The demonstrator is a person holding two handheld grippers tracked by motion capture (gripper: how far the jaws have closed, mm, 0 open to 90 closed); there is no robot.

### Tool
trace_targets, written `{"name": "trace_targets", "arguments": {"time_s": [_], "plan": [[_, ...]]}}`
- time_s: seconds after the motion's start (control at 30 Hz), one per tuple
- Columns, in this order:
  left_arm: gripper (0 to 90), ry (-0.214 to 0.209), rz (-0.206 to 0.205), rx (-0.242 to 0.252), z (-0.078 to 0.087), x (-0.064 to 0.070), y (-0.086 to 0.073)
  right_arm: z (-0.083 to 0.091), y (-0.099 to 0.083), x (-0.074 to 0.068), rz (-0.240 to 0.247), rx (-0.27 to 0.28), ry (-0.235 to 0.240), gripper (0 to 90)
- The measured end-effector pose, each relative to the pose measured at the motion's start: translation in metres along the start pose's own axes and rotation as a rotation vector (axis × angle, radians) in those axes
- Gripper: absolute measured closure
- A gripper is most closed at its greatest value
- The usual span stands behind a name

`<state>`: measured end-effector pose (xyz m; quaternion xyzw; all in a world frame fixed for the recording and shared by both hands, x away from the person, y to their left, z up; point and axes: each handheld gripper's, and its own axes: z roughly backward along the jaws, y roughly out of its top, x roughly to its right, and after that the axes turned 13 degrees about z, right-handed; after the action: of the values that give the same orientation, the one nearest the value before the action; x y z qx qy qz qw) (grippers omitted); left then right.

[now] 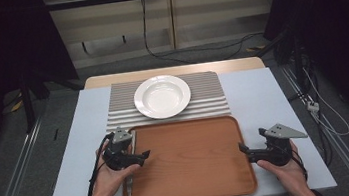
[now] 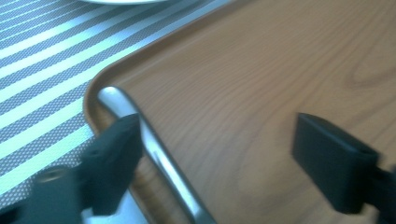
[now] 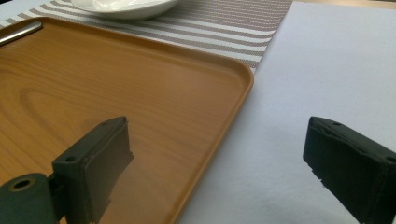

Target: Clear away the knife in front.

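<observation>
2 grippers close on the tray

Left gripper [image 1: 145, 154], jaws spread, straddles the metal utensil [image 2: 156, 154] lying along the wooden tray's [image 1: 192, 174] left rim. Right gripper [image 1: 242, 148] hangs open at the tray's right rim. Likely step: grasping the utensil; next, lower and pinch its handle.

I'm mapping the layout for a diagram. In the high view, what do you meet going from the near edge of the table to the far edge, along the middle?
Wooden tray → striped mat → white plate → bare wooden table edge.
</observation>
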<state>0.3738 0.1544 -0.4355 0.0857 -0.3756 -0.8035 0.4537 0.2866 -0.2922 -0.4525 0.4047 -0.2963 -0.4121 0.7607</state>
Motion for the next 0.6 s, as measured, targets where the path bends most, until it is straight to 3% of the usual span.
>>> {"name": "trace_targets", "arguments": {"time_s": [0.13,0.2,0.27,0.33,0.6], "plan": [[6.8,-0.074,-0.022,0.037,0.009,0.002,0.001,0.000,0.000,0.000,-0.002,0.000,0.001,7.1],[6.8,-0.076,-0.008,0.067,0.013,0.004,0.003,0.000,0.000,0.001,-0.002,0.000,0.001,7.1],[6.9,-0.058,-0.012,0.098,0.017,0.006,0.004,0.000,0.000,0.001,-0.003,-0.001,0.001,7.1],[6.9,-0.005,-0.032,0.098,0.020,0.008,0.005,0.000,0.000,0.000,-0.004,-0.003,0.000,7.1],[6.8,0.030,-0.011,0.152,0.028,0.006,0.002,0.000,0.000,0.000,-0.004,-0.001,0.000,7.0]]}}
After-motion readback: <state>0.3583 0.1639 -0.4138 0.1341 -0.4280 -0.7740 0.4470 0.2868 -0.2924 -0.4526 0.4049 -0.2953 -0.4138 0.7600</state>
